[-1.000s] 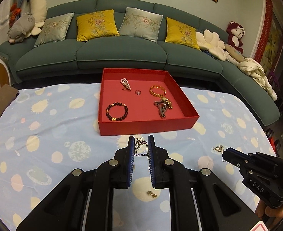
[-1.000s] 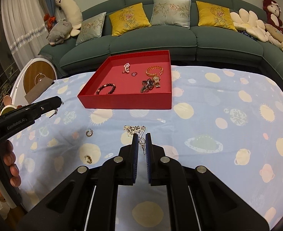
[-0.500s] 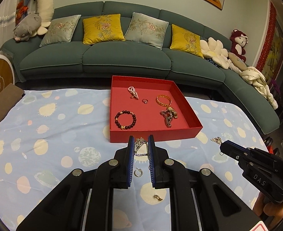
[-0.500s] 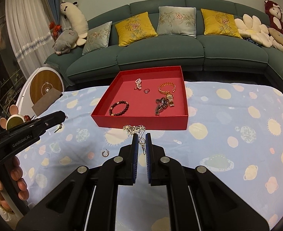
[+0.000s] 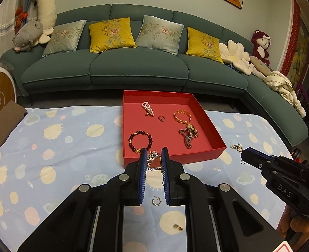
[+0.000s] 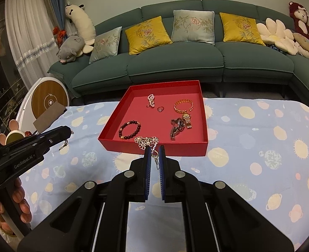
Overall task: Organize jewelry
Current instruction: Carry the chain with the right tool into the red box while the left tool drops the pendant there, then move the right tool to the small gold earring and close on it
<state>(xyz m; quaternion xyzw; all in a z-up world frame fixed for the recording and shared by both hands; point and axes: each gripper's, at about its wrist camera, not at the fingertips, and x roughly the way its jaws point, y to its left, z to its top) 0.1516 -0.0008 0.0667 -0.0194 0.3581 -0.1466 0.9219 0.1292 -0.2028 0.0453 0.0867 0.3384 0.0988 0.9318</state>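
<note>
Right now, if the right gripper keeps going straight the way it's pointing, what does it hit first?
Probably the near wall of the red tray, just ahead of the right gripper and the flower chain it holds; depth is hard to judge.

Red tray sits open on the spotted cloth, holding a dark bead bracelet, pearl piece, small ring, amber bracelet and tangled watches. A silver chain and a flower-link chain are held clamped at the near wall. A hoop earring and gold clasp lie loose on the cloth.
</note>
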